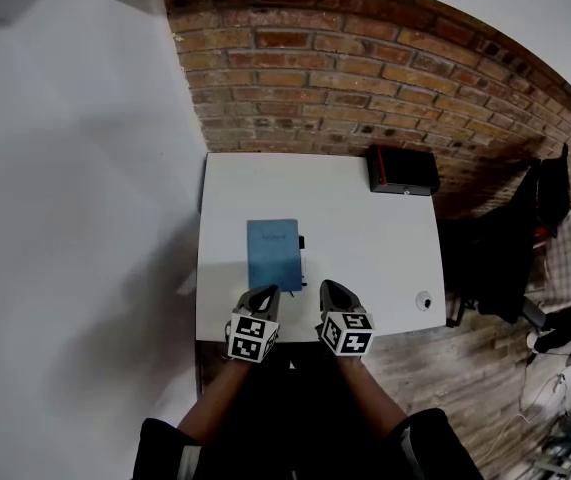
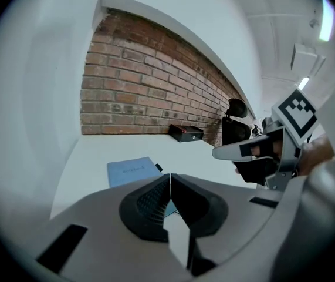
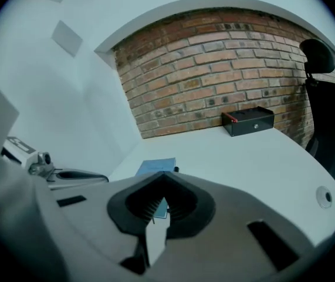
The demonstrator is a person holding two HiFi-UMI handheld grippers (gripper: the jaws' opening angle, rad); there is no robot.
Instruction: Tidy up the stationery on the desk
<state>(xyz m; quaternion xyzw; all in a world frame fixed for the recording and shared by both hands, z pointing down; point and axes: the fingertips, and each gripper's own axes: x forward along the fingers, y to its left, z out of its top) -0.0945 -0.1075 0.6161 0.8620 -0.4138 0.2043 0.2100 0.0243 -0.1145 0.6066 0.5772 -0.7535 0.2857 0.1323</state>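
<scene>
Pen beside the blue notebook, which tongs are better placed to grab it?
Probably the right tongs: the pen lies along the right edge of the notebook, nearer them than the left tongs. Both are shut and empty, so either must open first.

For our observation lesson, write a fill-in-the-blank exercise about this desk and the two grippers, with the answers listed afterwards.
The notebook on the desk is ___ in colour. The black box stands by the ___ wall. The left gripper and right gripper hold ___ between their shut jaws.
Missing words: blue; brick; nothing.
</scene>
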